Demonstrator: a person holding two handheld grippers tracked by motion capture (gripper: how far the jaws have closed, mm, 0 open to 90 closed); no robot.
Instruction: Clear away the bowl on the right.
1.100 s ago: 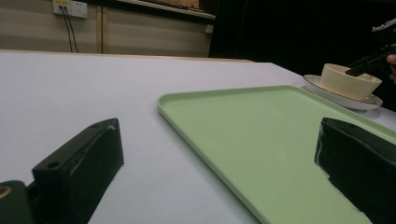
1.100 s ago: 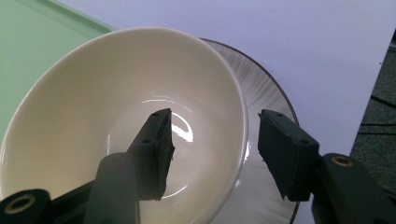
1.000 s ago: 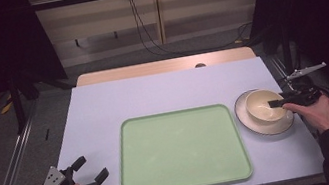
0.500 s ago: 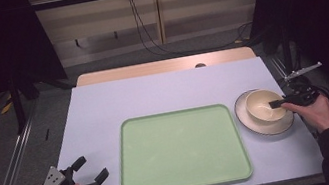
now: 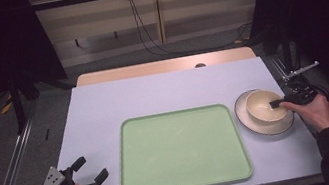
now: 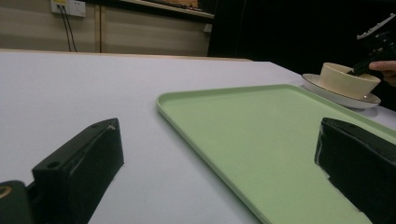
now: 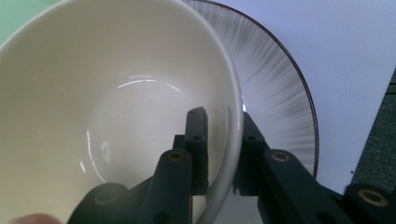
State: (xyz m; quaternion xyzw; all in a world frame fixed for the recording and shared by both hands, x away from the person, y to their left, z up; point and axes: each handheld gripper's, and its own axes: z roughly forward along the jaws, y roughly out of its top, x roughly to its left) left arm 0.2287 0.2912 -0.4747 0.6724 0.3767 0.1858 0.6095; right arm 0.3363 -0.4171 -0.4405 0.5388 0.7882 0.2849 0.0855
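— What's over on your left side?

— My left gripper (image 5: 85,179) hangs just off the near left corner of the table (image 5: 162,93), jaws spread wide with nothing between them. My hand grips it from below, the grey plate tipped outward. In the left gripper view the jaws frame bare tabletop on one side and the near left corner of the green tray (image 6: 261,140) on the other.

— How much room around the tray?

— It lies flat in the middle, nothing on it. There's a wide bare strip of table to its left and a deeper one behind it; its near edge runs close to the table's front edge.

— And to the right?

— The cream bowl (image 5: 265,105) sits on a plate (image 5: 259,127) just beside the tray's right edge, apart from it, near the table's right side. My right gripper (image 5: 276,102) comes in from the right, forearm angled up from the near corner. One jaw is inside the bowl's wall, the other outside, straddling the rim (image 7: 236,121). They look pinched on it, though I can't quite see the contact.
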